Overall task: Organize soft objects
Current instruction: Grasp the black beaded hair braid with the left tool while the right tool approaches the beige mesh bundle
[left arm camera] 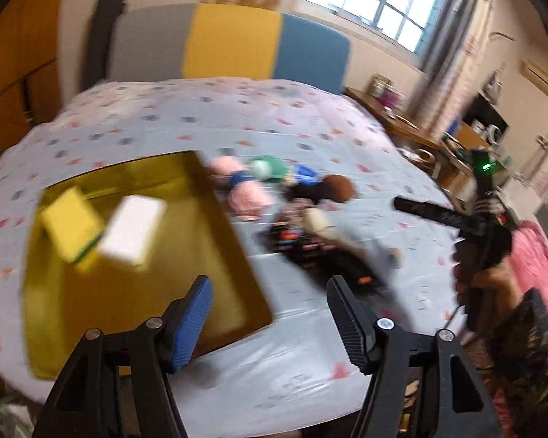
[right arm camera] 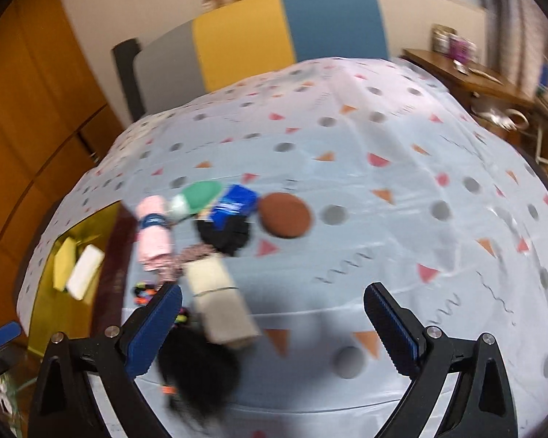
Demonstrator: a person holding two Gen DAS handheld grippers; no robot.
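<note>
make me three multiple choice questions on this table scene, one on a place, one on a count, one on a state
1. Where is the white sponge?
A. inside the gold tray
B. on the brown round pad
C. in the right gripper

2. How many sponges lie in the tray?
A. one
B. two
C. four

3. How is the left gripper?
A. shut on a pink towel
B. open and empty
C. shut on a sponge

Answers: 1 A, it lies beside the yellow sponge inside the tray walls. 2 B, one yellow, one white. 3 B, nothing between its spread fingers.
</note>
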